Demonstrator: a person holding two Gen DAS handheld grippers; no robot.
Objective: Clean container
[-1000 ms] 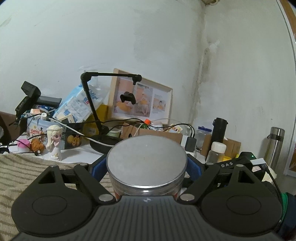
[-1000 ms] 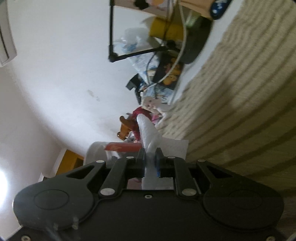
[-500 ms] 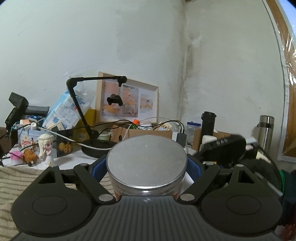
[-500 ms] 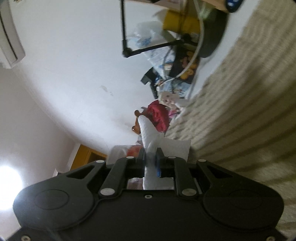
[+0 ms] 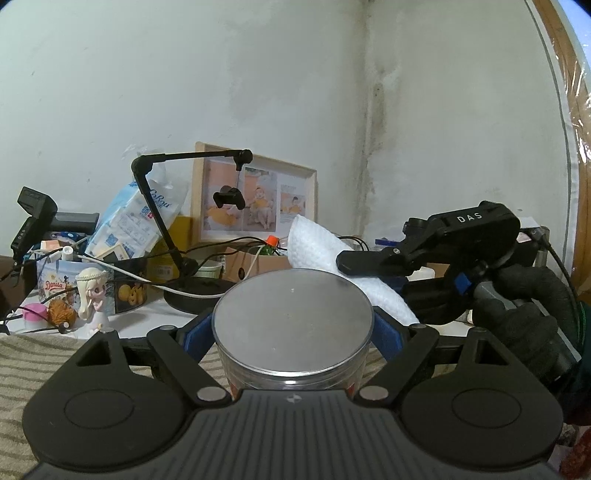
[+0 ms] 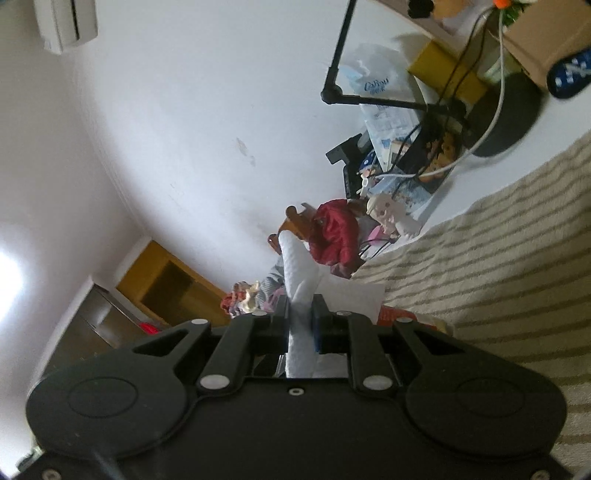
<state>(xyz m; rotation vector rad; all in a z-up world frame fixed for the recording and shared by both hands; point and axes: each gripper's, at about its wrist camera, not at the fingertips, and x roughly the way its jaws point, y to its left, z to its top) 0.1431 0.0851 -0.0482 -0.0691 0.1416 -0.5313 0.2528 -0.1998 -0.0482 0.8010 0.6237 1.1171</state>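
Two grippers loaded: my left gripper [image 5: 291,332] clamps the container [image 5: 291,325] upright, right gripper [image 5: 354,264] pinching a paper towel [image 5: 317,254] at its 2 o'clock.

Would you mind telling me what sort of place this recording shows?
Probably a lived-in room at home: a wooden-framed photo collage leans on the wall, a blonde doll figurine stands among clutter, and a white wall air conditioner hangs above.

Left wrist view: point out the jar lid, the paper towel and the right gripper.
jar lid [image 5: 291,319], left wrist view, centre of its flat silver top.
paper towel [image 5: 314,245], left wrist view, upper part of the white sheet behind the lid.
right gripper [image 5: 349,264], left wrist view, tips of its black fingers on the towel.
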